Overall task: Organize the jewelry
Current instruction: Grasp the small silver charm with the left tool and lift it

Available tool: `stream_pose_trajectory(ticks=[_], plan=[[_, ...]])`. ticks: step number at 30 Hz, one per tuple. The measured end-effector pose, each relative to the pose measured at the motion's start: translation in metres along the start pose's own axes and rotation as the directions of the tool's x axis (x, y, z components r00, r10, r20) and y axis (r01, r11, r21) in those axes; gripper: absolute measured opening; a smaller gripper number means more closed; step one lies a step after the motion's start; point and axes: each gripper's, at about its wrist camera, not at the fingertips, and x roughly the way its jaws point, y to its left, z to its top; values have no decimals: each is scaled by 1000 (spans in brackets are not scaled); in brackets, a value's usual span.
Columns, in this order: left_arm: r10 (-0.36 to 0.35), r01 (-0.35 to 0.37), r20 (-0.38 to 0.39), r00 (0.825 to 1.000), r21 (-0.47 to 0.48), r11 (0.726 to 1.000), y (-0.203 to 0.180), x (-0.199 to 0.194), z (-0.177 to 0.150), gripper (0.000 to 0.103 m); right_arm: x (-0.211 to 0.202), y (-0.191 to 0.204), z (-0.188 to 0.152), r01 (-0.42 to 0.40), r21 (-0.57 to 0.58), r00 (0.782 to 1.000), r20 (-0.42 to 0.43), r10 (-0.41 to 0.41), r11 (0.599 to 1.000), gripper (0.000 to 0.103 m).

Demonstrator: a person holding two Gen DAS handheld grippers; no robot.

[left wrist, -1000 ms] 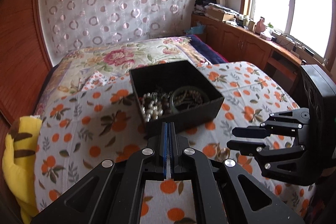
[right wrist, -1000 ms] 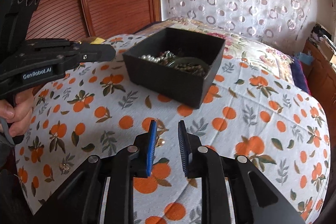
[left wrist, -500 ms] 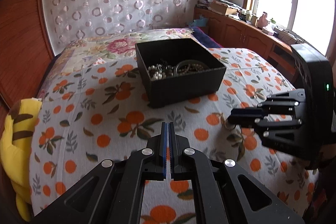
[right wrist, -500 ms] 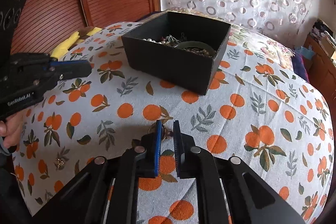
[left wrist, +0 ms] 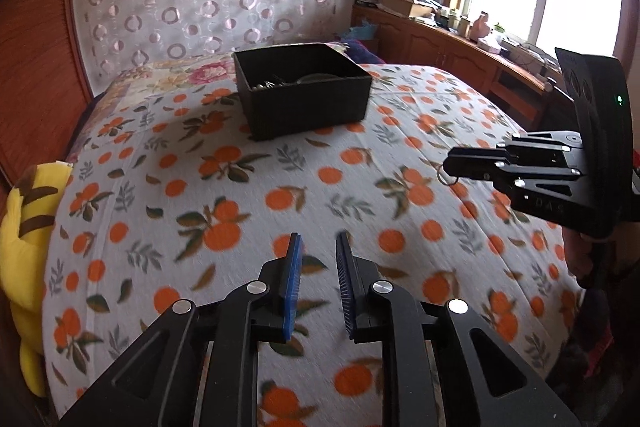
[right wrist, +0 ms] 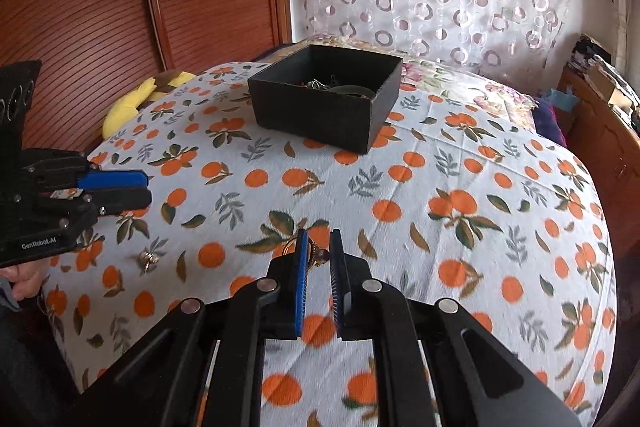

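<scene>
Your left wrist camera is looking forward along its tongs, low over the bed, facing the black box with the window at its right. Your right wrist camera is looking along its own tongs from the bed's other side, facing the box and the wooden wall. Both are sharing the box, the orange-print bedspread, the curtain, and each other's tongs.

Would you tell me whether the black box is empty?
Not empty: the black box holds jewelry, visible above its near wall in both views.
</scene>
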Motion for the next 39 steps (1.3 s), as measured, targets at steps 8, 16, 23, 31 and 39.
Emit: stream_pose_trajectory(ticks=[8, 16, 23, 31, 39], plan=[[-46, 46, -35, 998, 16, 999, -18, 1, -16, 27, -3, 8, -9, -9, -8, 1000, -4, 9, 1000, 12], [-48, 50, -69, 996, 23, 998, -23, 11, -20, 27, -3, 13, -10, -19, -14, 1000, -1, 19, 1000, 12], [-46, 50, -79, 996, 47, 998, -29, 14, -23, 11, -6, 14, -9, -20, -15, 1000, 8, 20, 1000, 12], [-45, 48, -61, 997, 45, 998, -29, 12, -17, 9, -13, 14, -5, -17, -15, 999, 31, 18, 1000, 12], [-26, 26, -19, 999, 28, 999, -18, 10, 8, 9, -21, 7, 13, -5, -11, 998, 69, 6, 1000, 12]])
